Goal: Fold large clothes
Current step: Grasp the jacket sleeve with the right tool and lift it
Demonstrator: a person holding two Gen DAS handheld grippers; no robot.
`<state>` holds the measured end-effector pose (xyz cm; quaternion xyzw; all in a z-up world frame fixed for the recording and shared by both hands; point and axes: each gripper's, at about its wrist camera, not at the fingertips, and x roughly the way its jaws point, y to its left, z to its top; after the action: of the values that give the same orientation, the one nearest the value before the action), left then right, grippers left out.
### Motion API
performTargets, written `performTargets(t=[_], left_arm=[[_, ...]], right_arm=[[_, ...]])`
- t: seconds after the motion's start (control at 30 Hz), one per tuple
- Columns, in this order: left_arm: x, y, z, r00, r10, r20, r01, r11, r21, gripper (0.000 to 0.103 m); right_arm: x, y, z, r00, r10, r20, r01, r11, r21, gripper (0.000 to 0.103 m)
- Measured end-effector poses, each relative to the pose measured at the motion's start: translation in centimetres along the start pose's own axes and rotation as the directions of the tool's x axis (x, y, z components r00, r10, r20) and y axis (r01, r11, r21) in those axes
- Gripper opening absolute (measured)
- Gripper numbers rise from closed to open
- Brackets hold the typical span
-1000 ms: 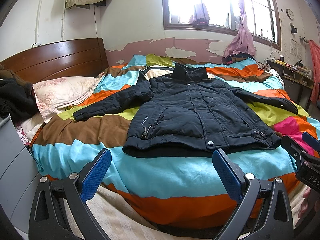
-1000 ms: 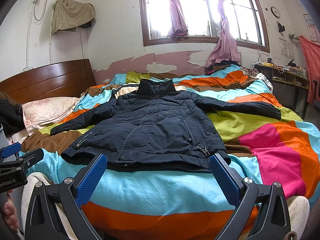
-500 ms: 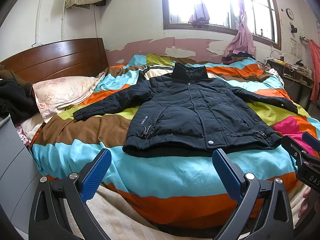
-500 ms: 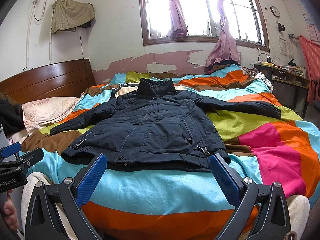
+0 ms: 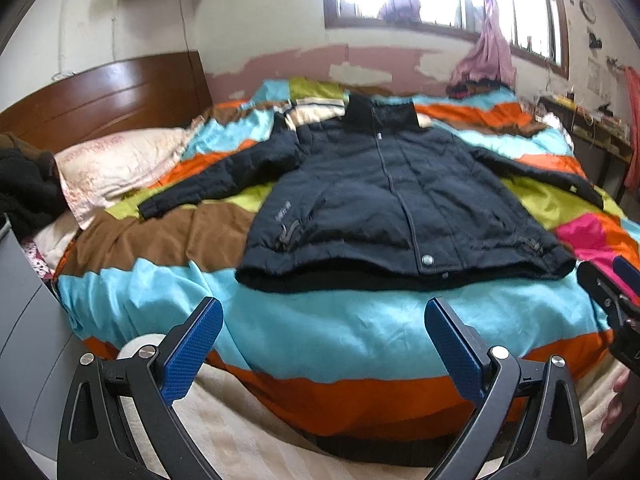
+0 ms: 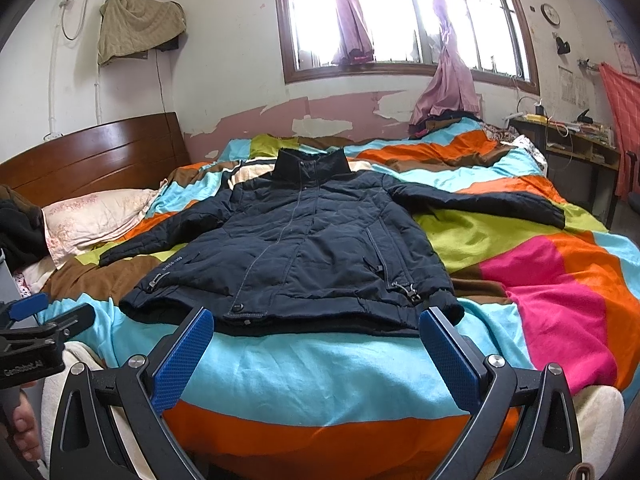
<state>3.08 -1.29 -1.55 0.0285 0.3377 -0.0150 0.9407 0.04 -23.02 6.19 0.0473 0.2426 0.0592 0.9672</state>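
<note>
Left wrist view — dark jacket point(image 5: 384, 204) spread flat on striped quilt point(image 5: 320, 332); left gripper point(image 5: 322, 344) and right gripper point(image 6: 314, 354) both spread wide, empty.

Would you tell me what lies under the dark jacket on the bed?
The jacket lies spread flat on the striped quilt; whatever is beneath its body is covered.

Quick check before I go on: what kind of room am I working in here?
A lived-in bedroom, most likely: a bed with a wooden headboard, a pillow and a striped quilt, with the dark jacket spread flat on it.
</note>
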Motion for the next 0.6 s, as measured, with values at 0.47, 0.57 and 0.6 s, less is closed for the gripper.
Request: performTargets(t=[0.47,0.57,0.6], left_arm=[[7.7,-2.8,5.3,0.99,-0.086,-0.108,0.095,0.992,0.081,0.099],[9.4,-3.6,7.2,0.988,-0.104,-0.118,0.114,0.991,0.076,0.099],[10.0,-4.0,8.0,0.989,-0.097,-0.112,0.106,0.991,0.08,0.099]], right_arm=[[6.1,-10.9,2.0,0.995,-0.004,-0.097,0.022,0.983,0.182,0.103],[7.5,-14.6,3.0,0.994,0.01,-0.104,0.016,0.969,0.247,0.103],[7.9,-15.8,3.5,0.995,0.014,-0.098,0.012,0.964,0.264,0.103]])
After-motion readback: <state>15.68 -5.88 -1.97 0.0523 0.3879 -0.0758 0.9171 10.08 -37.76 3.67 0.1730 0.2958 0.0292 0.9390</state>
